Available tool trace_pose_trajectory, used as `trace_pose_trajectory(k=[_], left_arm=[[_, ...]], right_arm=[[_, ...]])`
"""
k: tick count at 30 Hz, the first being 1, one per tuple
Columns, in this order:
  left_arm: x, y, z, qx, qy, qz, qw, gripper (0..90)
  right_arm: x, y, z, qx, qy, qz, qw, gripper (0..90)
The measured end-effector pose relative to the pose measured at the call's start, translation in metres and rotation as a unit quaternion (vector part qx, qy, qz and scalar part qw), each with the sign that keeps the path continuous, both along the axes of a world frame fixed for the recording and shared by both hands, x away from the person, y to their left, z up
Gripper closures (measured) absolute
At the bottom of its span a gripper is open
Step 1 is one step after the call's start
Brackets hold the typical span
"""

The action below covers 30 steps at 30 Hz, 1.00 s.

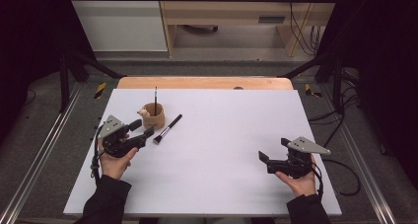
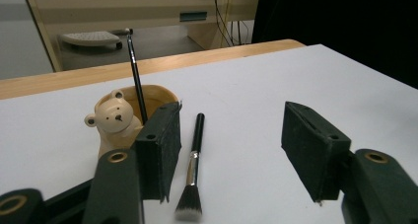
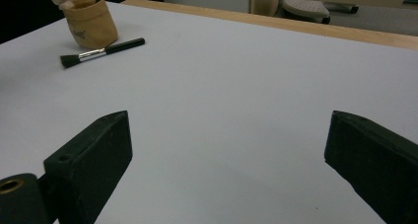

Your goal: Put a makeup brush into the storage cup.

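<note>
At the left of the high view, a dark-sleeved forearm came in from the bottom edge and the person's left hand (image 1: pixel 114 161) gripped its tool from below, angled up and to the right across the white tabletop (image 1: pixel 222 150). The left claw (image 1: pixel 141 129) pointed toward the brush cup, low over the surface. Its jaws stood spread apart with nothing pinched between them. In the left gripper view the near jaw overlapped the side of the tan cup (image 2: pixel 153 98); whether it touched the cup could not be told. The makeup brush (image 2: pixel 192 168) lay flat on the tabletop in the gap between the two jaws, closer to the left one, bristles toward the camera and black handle pointing away. Neither pad pressed on it.

The cup stood upright just beside the left claw, with a small bear figure (image 2: pixel 114 117) on its rim and a thin black-handled brush (image 2: pixel 136 81) standing in it, leaning slightly. The loose makeup brush lay just to the right of the cup.

Well apart, at the right of the tabletop, the right hand (image 1: pixel 299 180) cradled its tool from beneath, wrist near the front edge. The right claw (image 1: pixel 271 151) pointed left and slightly away, jaws wide apart. It held nothing and hovered over bare tabletop, with the cup and makeup brush far off beyond it.
</note>
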<state>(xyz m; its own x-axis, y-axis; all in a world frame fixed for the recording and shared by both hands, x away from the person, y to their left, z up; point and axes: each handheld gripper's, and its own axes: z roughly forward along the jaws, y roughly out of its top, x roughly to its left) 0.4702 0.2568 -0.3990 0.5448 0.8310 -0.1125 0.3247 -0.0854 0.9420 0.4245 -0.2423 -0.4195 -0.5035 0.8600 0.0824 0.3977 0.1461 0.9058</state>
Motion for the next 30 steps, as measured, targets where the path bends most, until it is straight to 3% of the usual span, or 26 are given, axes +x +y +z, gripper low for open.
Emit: trace_pose_trajectory(k=[8, 13, 22, 30], left_arm=[[-0.007, -0.001, -0.006, 0.006, 0.016, -0.022, 0.9996, 21.5], [-0.012, 0.000, -0.010, 0.016, 0.021, -0.024, 0.9994, 16.6], [-0.024, 0.009, -0.019, 0.042, 0.028, -0.018, 0.9986, 12.3], [-0.027, 0.010, -0.024, 0.051, 0.034, -0.018, 0.9980, 11.2]], right_arm=[[-0.001, -0.002, 0.001, 0.001, -0.002, -0.003, 1.0000, 4.8], [-0.002, -0.002, 0.002, 0.003, -0.001, -0.003, 1.0000, 4.8], [-0.002, -0.003, 0.002, 0.003, -0.003, -0.004, 1.0000, 4.7], [-0.002, -0.003, 0.002, 0.003, -0.002, -0.004, 1.0000, 4.7]])
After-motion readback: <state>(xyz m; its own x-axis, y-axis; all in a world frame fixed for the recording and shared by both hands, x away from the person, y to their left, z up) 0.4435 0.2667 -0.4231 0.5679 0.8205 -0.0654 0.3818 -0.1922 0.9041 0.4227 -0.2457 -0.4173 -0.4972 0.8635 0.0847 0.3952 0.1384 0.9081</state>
